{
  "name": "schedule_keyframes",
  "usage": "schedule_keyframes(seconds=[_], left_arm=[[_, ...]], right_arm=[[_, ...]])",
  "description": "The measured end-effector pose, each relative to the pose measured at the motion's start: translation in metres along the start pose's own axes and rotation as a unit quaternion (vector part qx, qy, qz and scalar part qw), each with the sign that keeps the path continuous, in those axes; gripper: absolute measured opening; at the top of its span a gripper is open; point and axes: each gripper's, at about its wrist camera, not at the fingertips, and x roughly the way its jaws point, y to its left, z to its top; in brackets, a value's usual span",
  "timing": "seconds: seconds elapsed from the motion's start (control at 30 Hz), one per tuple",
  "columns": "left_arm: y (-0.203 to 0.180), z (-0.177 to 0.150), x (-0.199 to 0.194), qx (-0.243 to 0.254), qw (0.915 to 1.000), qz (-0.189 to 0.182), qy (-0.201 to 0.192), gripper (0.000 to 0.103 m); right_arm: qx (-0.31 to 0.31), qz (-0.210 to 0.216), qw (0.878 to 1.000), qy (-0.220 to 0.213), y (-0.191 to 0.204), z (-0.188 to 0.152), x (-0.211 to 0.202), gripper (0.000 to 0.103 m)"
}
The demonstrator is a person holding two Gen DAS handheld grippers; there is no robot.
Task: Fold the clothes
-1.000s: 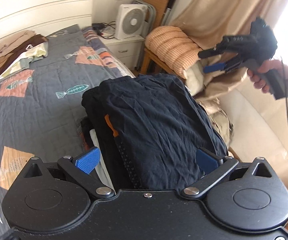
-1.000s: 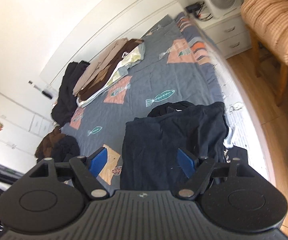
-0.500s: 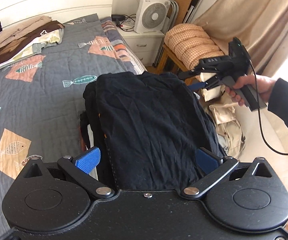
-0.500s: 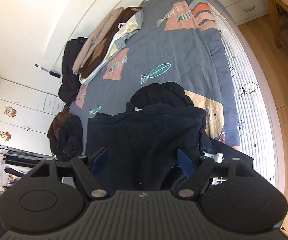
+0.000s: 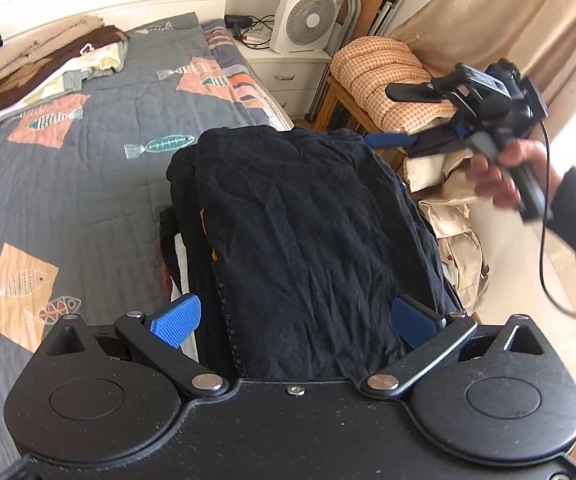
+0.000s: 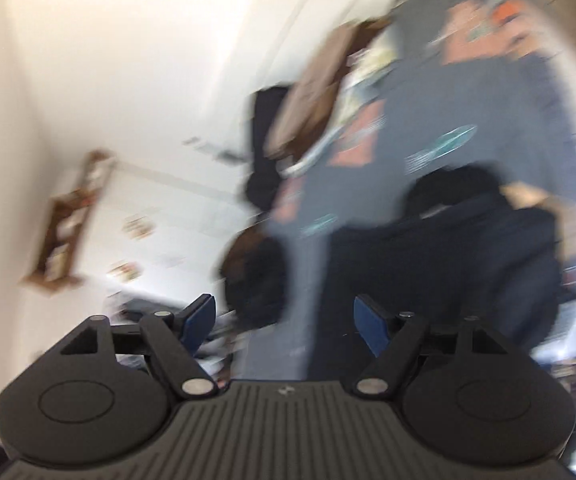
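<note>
Right wrist view blurs; both grippers' fingers (image 6: 198,316) seemingly spread above black garment (image 5: 312,240).

Setting: home bedroom. Bed (image 5: 100,152) with grey fish-print quilt fills the 9 to 12 o'clock side. Folded clothes (image 5: 40,60) stacked by the headboard at 11 o'clock. White nightstand (image 5: 288,68) with a box fan (image 5: 308,20) at 12 o'clock. Checked cushion (image 5: 388,68) on a wooden chair and beige curtains (image 5: 500,20) at 1–2 o'clock.
</note>
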Motion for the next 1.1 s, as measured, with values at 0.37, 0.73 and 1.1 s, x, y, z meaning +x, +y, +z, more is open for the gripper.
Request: schedule_keyframes(seconds=[0.37,0.73,1.1], left_arm=[[0.001,-0.019,-0.002,-0.006,0.9996,0.02,0.02,0.103],[-0.011,-0.025,0.001,0.003,0.9994,0.017,0.029,0.103],[-0.008,-0.017,0.087,-0.09,0.9517,-0.293,0.021,0.103]], right_arm=[[0.157,0.077,0.98,-0.095,-0.129,0.01,-0.004,0.071],[0.192,0.093,0.958,-0.193,-0.175,0.014,-0.037,0.074],[0.111,0.154,0.978,-0.082,-0.092,-0.013,-0.014,0.077]])
